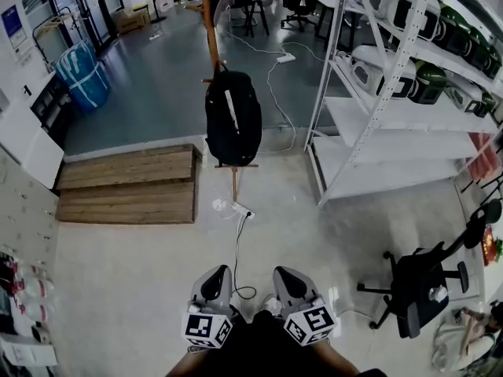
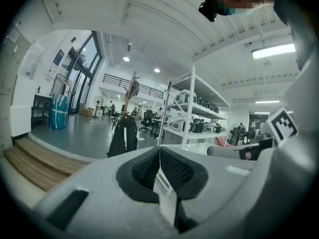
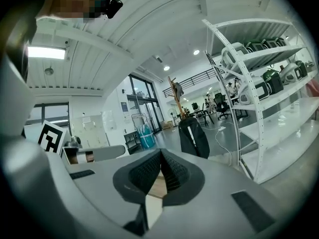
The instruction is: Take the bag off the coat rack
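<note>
A black backpack (image 1: pixel 233 118) with a white stripe hangs on a wooden coat rack (image 1: pixel 211 30) in the middle of the room, well ahead of me. It also shows as the black backpack (image 2: pixel 123 137) in the left gripper view and the black backpack (image 3: pixel 193 136) in the right gripper view. My left gripper (image 1: pixel 214 280) and right gripper (image 1: pixel 288 280) are held side by side close to my body, far short of the bag. Both are shut with nothing between their pads.
A white metal shelving unit (image 1: pixel 409 77) with appliances stands to the right of the rack. A wooden platform (image 1: pixel 130 184) lies to the left. A power strip and cable (image 1: pixel 236 210) lie on the floor in front of the rack. A black office chair (image 1: pixel 420 277) stands at the right.
</note>
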`<state>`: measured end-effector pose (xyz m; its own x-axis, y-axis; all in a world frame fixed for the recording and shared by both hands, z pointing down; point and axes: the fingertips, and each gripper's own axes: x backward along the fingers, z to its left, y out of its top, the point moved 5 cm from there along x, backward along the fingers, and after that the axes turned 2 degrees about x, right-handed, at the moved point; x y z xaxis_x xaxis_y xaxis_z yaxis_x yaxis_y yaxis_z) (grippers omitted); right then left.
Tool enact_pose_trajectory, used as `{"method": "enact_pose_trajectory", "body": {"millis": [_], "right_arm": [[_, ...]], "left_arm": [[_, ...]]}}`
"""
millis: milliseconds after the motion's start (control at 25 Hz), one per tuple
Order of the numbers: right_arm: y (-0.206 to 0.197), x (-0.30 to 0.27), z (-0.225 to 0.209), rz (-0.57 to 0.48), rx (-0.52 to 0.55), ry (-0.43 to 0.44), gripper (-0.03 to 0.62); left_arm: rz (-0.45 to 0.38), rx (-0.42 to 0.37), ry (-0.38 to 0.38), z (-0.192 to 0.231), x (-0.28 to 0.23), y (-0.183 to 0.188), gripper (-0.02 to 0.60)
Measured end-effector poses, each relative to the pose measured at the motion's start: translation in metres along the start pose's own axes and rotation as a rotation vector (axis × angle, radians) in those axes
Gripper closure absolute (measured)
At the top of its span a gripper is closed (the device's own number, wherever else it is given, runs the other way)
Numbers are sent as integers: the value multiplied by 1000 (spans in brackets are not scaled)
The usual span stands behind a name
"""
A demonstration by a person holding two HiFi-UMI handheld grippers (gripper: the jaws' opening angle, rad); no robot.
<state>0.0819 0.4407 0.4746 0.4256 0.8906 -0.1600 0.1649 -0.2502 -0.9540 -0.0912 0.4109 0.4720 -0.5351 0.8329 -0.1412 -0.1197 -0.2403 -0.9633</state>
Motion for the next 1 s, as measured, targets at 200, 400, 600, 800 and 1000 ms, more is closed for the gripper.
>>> {"method": "enact_pose_trajectory", "body": {"millis": [200,400,600,800,1000], "right_arm": [[4,2,-24,0,-4,18,582],[3,-8,-37,9,-24,24,582],[4,-30,-56,19,-21,20,582],[7,-68,-78,52,-21,10,582],[19,-124,-100,67,15,20,582]], "left_arm": [[12,-8,28,-11,-12,-2,563],[14,2,36,-11,-32,-5,563],[15,12,32,-1,-63,-6,563],[21,7,23,19,-108,-5,563],[29,48,37,51,-156,1,563]]}}
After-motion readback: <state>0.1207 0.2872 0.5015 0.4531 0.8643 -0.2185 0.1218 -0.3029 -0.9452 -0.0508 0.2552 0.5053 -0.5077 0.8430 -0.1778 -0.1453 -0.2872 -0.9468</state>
